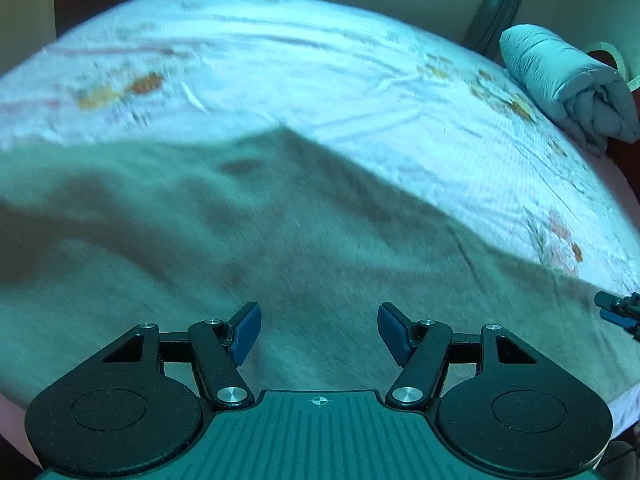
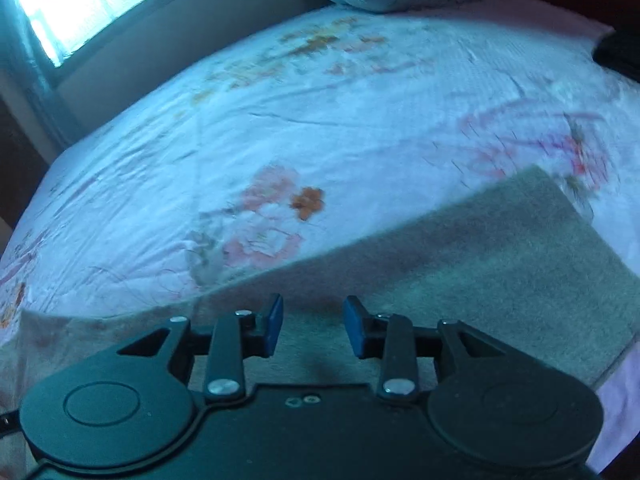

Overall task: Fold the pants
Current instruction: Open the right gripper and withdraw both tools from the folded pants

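Pants (image 1: 248, 248): grey-green, spread flat on bed sheet (image 1: 320, 80), near edge; one leg runs to the right in right wrist view.
Left gripper (image 1: 319, 334): fingers apart, nothing held, over pants.
Right gripper (image 2: 314, 326): fingers apart, nothing held, over pants near the fabric edge.
Sheet: white w/ floral print.
Rolled duvet (image 1: 568, 80): pale, at far corner of bed.
Window (image 2: 80, 0): bright, beyond bed.

A bed (image 1: 360, 92) covered with a white floral sheet (image 2: 280, 128). Grey-green pants (image 1: 200, 240) lie spread on the near side; a rolled pale blue duvet (image 1: 560, 76) rests at the far corner.
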### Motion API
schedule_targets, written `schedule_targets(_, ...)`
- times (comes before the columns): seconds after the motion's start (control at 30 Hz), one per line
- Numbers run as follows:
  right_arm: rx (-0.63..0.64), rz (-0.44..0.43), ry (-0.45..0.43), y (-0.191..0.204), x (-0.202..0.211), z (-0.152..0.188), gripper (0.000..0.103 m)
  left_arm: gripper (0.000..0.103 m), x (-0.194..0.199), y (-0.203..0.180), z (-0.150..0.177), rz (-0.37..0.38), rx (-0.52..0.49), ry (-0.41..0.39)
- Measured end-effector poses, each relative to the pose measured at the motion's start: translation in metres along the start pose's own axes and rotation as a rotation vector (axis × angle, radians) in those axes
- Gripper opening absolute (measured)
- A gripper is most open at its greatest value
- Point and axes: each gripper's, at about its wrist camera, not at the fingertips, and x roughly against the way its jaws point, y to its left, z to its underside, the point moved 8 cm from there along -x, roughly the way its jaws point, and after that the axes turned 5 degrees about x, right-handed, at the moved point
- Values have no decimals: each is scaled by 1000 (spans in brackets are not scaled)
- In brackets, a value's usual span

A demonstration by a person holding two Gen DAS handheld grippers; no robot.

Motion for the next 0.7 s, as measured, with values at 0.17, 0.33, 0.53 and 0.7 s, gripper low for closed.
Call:
schedule_targets(0.17, 124, -173, 37, 77, 0, -7, 27, 65, 3, 39, -43, -49, 37, -44)
schedule_targets(0.33, 212, -393, 143, 170, -22, -4, 21, 65, -10, 95, -74, -143, 88, -62)
schedule_targets(0.53, 355, -504, 240, 270, -61, -4, 21, 65, -38, 155, -82, -211, 155, -25)
schedule_targets(0.7, 442, -541, 283, 324, -97, -13, 25, 64, -41, 173, -82, -188, 206, -35)
